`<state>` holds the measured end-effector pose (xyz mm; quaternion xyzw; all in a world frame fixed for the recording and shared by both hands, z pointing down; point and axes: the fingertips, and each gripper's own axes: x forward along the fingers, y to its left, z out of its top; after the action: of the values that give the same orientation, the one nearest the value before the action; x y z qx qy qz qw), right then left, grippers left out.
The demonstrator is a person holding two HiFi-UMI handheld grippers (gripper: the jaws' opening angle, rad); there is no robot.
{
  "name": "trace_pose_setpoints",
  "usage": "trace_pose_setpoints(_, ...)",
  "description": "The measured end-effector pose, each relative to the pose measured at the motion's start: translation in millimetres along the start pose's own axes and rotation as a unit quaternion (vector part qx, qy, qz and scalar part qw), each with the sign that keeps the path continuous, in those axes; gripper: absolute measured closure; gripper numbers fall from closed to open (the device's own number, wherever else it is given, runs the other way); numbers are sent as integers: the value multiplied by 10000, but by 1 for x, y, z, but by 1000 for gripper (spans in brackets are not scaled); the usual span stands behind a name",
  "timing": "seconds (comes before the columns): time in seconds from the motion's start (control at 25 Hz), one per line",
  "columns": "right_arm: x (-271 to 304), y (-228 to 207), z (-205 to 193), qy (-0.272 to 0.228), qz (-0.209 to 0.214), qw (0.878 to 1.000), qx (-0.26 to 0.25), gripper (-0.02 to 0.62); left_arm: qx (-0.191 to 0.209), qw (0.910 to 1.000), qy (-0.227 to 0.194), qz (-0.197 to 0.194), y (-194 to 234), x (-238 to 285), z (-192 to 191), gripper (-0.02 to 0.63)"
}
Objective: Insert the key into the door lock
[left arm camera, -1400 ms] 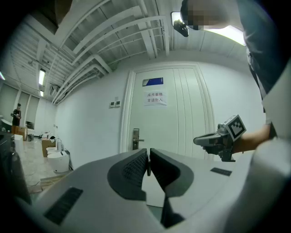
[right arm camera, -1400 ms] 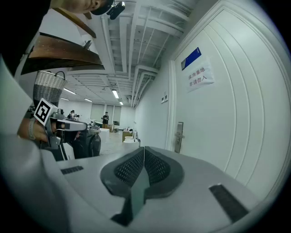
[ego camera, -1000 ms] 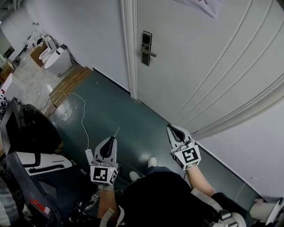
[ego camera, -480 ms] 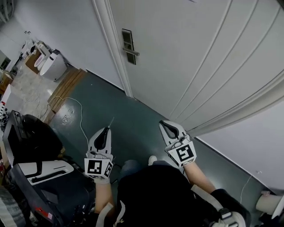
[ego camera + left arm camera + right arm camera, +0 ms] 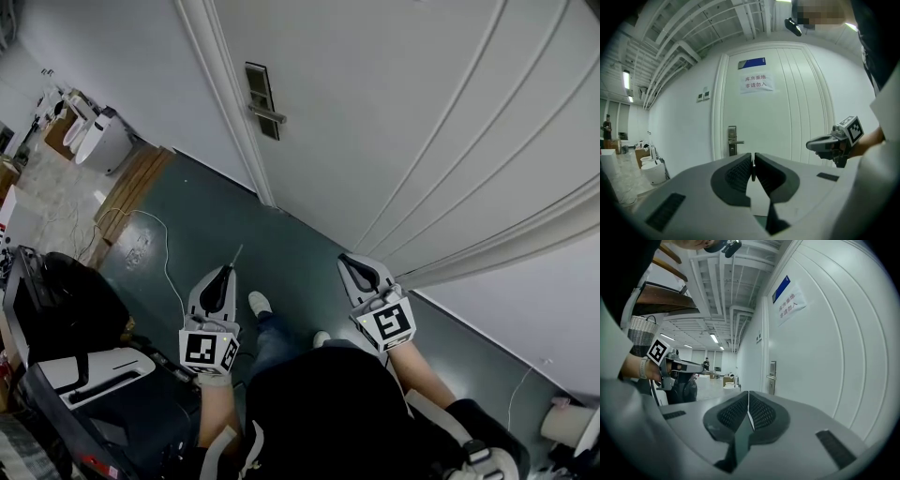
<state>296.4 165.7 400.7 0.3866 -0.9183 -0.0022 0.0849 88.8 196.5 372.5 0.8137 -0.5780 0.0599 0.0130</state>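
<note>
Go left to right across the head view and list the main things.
planks → left tongs → key sticking out of them → lock → right tongs

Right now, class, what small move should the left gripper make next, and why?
Probably carry the left gripper forward and up toward the door lock: its jaws are shut on the key, whose tip points doorward, but the lock stands well ahead, apart from it.
</note>
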Motion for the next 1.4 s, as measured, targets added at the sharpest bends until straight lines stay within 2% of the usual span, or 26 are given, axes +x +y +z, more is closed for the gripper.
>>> trace_pose_setpoints(0.24,50,-6,4,153,-144,9997,-86,578,-109,9997,63,-203,41,37,-15,578)
trace_pose_setpoints(0.6,155,-9,40,351,-502,9981,-118,578,-253,9984,72,-500,135,96,-13,578)
trace_pose_setpoints(0.76,195,-1,44,335,-527,9978,-231,578,-353,9970,28,-695,174,112,-14,577)
trace_pose_setpoints(1.04,257,9,47,619,-788,9948,-197,578,-710,9919,11,-1054,230,139,-34,578)
trace_pose_setpoints(1.2,280,14,49,718,-870,9932,-296,578,-920,9877,40,-1260,244,154,-48,578)
trace_pose_setpoints(1.4,297,8,48,942,-1013,9900,-260,578,-1446,9796,84,-1396,252,179,-61,577)
